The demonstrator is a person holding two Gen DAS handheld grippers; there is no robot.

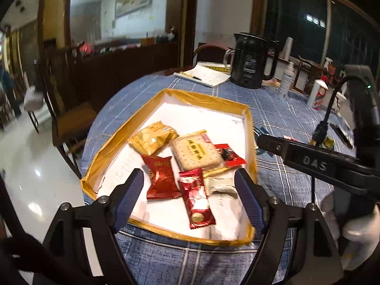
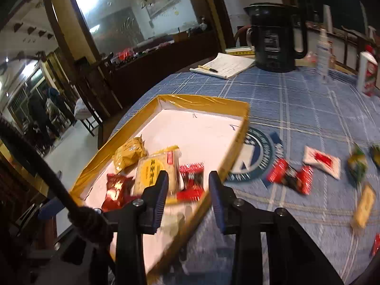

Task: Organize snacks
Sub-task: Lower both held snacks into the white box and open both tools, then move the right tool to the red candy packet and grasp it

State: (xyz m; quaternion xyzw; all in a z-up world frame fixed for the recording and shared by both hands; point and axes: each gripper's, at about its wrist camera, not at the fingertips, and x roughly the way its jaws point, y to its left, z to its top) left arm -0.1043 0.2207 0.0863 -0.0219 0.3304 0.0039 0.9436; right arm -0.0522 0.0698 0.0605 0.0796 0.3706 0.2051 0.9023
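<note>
Snacks are piling up in the tray (image 1: 95, 163) at the table's left edge: a gold pack (image 1: 152, 137), a biscuit (image 1: 194, 152), red packs (image 1: 161, 178). Your left tongs (image 1: 190, 190) hang spread and empty over them, a drop by the look of it. Your right tongs (image 2: 188, 187) are partly apart over the tray's right rim, nothing pinched. Loose packs (image 2: 289, 175) wait on the cloth (image 2: 296, 109) toward the right edge; you swing right for those next.

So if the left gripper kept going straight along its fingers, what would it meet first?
Probably the red packet lying in the tray, between the open left gripper fingers. Depth is hard to judge; the other red packet beside it is close too.
</note>
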